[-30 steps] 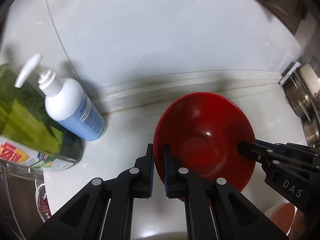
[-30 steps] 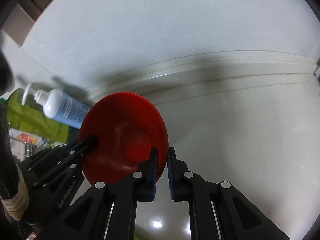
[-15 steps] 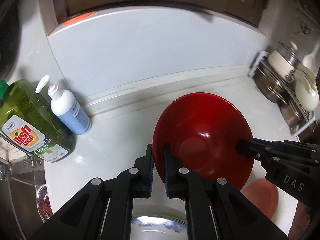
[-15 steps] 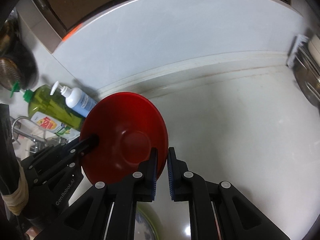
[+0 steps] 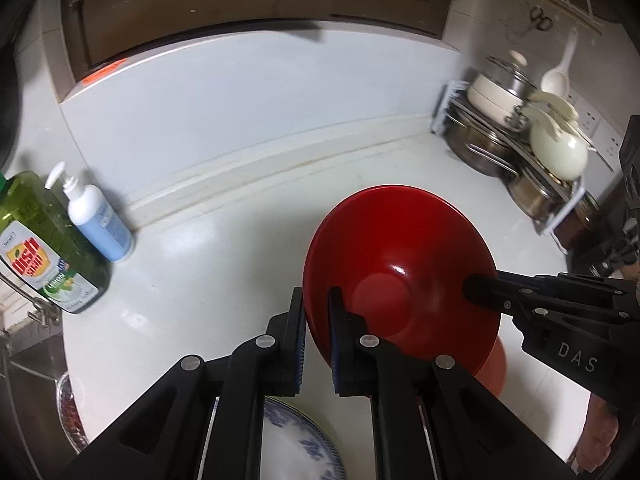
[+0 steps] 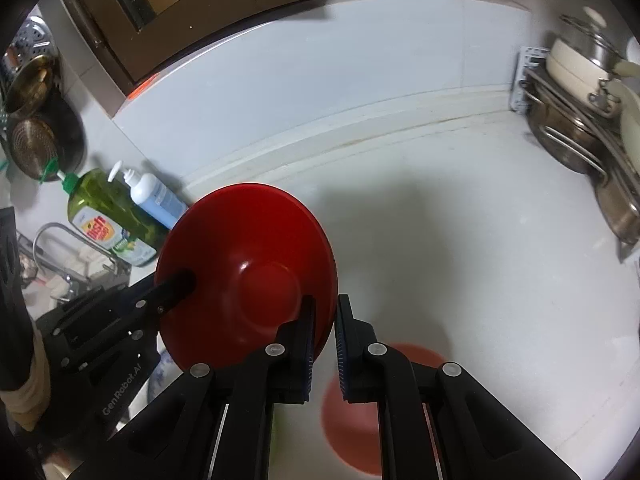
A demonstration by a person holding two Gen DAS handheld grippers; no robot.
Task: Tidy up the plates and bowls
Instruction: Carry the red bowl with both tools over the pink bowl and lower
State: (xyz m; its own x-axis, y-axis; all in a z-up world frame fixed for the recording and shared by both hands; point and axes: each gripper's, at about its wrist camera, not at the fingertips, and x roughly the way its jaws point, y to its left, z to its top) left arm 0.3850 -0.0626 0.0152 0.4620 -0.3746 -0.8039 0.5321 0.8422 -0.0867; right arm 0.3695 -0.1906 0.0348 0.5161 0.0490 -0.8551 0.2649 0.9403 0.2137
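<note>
A glossy red bowl (image 5: 400,264) (image 6: 248,248) hangs tilted above the white counter, held from both sides. My left gripper (image 5: 316,320) is shut on its near-left rim, one pad inside and one outside. On the opposite rim my right gripper (image 6: 324,328) is shut the same way. Each gripper shows in the other's view: the right gripper (image 5: 480,292) and the left gripper (image 6: 180,284). Below the bowl lie a blue-patterned white plate (image 5: 296,440) and a salmon-coloured dish (image 6: 352,420), both partly hidden by the fingers.
A green dish-soap bottle (image 5: 36,248) and a white pump bottle (image 5: 100,220) stand at the left by the wall. A rack of steel pots and cream pans (image 5: 520,140) fills the right corner. A sink with a faucet (image 6: 60,240) lies at the far left.
Both grippers have risen and drawn back from the wall with the red bowl between them. The pot rack, the patterned plate and the salmon dish have come into view.
</note>
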